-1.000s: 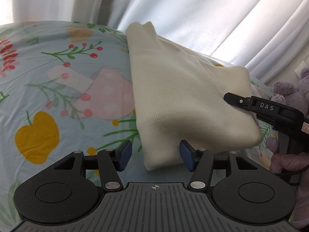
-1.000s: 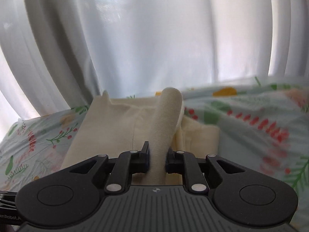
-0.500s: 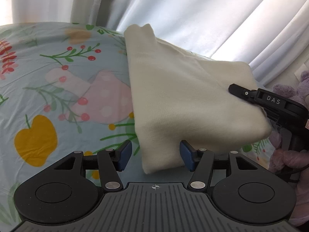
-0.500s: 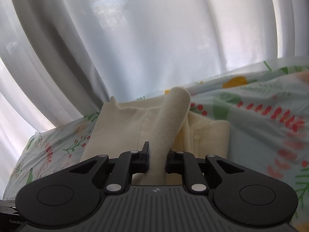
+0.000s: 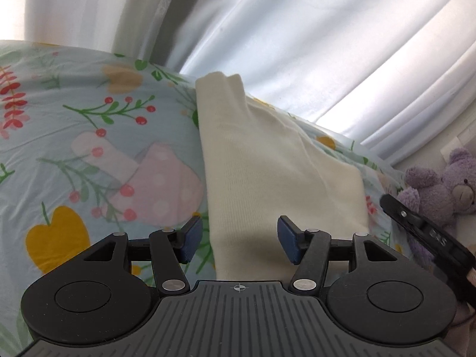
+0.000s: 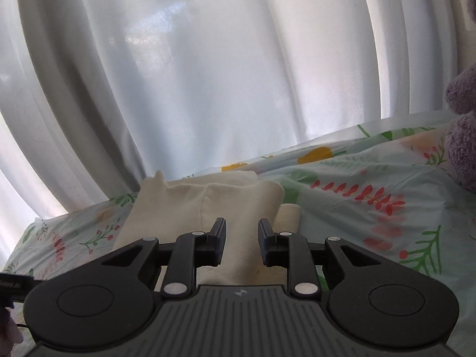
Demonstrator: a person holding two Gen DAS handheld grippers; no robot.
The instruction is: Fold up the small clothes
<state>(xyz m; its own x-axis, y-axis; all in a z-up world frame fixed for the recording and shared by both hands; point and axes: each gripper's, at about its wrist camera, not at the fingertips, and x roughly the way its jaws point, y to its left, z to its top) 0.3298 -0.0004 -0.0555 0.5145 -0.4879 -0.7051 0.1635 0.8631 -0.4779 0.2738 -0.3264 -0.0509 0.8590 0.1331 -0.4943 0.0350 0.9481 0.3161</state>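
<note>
Garment (image 5: 267,172) lies folded ahead of both grippers, left gripper (image 5: 239,239) wide and empty, right gripper (image 6: 241,245) opening, nothing pinched; best lift clear without snagging top layer.

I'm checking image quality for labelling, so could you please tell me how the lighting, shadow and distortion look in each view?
Left wrist view: backlit curtain blown out in bright bands, bed edge bowed by the fisheye, the left claw casts a soft shadow on the cream garment. Right wrist view: curtain glare again, the purple plush toy soft at the frame's edge.
</note>
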